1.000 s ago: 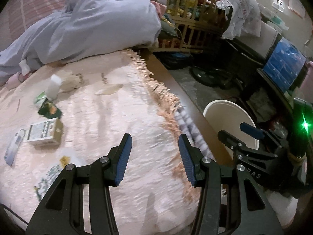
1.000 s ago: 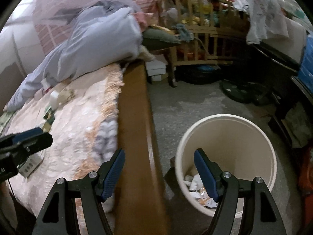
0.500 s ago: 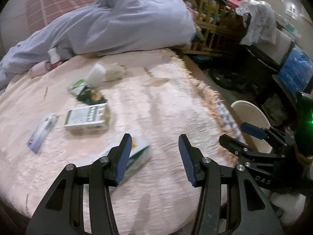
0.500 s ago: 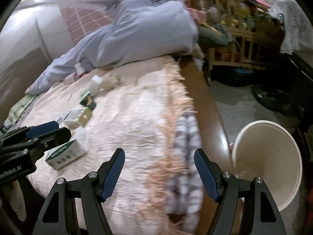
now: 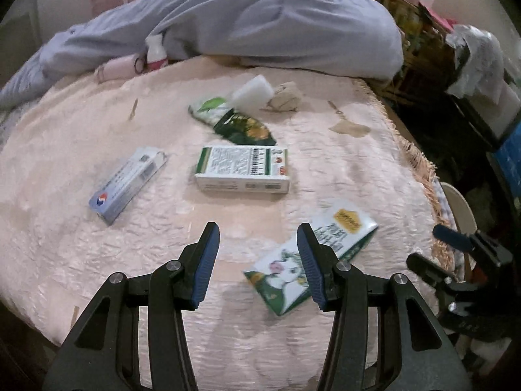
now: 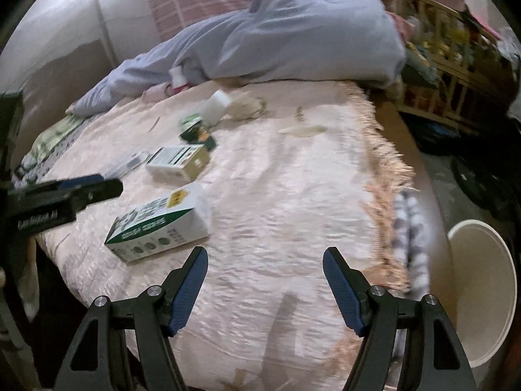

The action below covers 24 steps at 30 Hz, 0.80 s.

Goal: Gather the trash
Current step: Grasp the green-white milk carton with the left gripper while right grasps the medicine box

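Trash lies on a pink bedspread. A green-and-white carton lies just past my open, empty left gripper, by its right finger; it also shows in the right wrist view. Farther off lie a white-and-green box, a blue-and-white box, a green wrapper, a white foam block and a crumpled tissue. My right gripper is open and empty over the bedspread's near edge. A cream bin stands on the floor to the right.
A grey-blue duvet is heaped at the back of the bed, with a small bottle beside it. A wooden crib and clutter fill the right. A wooden bed rail runs along the fringe.
Both grippers have swung left, from the bin and bed rail to over the bed. The trash items are now in front of them. Both stay open.
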{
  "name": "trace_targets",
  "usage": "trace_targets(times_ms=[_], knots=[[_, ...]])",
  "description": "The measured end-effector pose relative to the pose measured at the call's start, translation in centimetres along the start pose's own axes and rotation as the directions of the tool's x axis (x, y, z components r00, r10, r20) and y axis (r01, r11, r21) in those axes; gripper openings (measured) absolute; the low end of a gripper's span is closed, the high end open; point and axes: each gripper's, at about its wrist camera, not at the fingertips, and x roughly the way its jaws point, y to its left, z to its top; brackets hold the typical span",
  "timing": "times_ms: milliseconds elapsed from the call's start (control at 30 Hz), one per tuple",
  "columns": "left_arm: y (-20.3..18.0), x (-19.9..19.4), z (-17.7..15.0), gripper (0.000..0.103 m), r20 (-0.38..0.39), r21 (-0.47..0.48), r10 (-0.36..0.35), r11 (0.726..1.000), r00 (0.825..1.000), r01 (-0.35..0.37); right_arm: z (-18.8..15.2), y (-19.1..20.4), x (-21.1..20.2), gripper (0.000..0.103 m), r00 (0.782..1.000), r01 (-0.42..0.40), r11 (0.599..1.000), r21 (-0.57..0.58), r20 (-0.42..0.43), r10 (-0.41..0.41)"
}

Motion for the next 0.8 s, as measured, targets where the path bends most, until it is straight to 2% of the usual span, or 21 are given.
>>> trace_targets(times_ms=[67,167,333,400,467,567,800], knots=[[0.4,0.2,-0.1,0.048,-0.014,-0.011,-0.07,0.998,0.997,0.07,0.0,0.7,0.7,0.071,1.0,-0.003,1.0,-0.017,-0.013,0.002],[0.1,0.6,-0.1,0.048,-0.043,0.012,-0.187,0.982,0.981,0.188,0.0,1.3,1.4,0.071,1.0,0.007,1.0,-0.031,-0.03,-0.008],[-2.2,1.9,-0.4,0.053,-0.116,0.15,-0.263,0.949,0.958,0.279,-0.1,0.3,1.7,0.071,0.999,0.016,1.0,-0.006,-0.041,-0.016],[-3.1,2.7,-0.7,0.055,-0.154,0.199,-0.265,0.935,0.952,0.293,0.0,-0.3,1.5,0.071,0.999,0.021,1.0,0.013,-0.038,-0.02],[-3.8,3.0,-0.9,0.058,-0.133,0.27,-0.228,0.928,0.965,0.256,0.0,-1.0,1.4,0.071,0.999,0.022,0.999,0.038,-0.037,-0.02],[-4.4,3.8,-0.7,0.059,-0.133,0.32,-0.176,0.924,0.975,0.21,0.1,-1.5,1.4,0.071,0.999,0.02,0.998,0.062,-0.042,-0.018],[-4.9,5.9,-0.2,0.063,-0.162,0.332,-0.157,0.921,0.974,0.203,0.3,-1.1,2.0,0.071,0.999,0.016,0.998,0.055,-0.052,-0.013]])
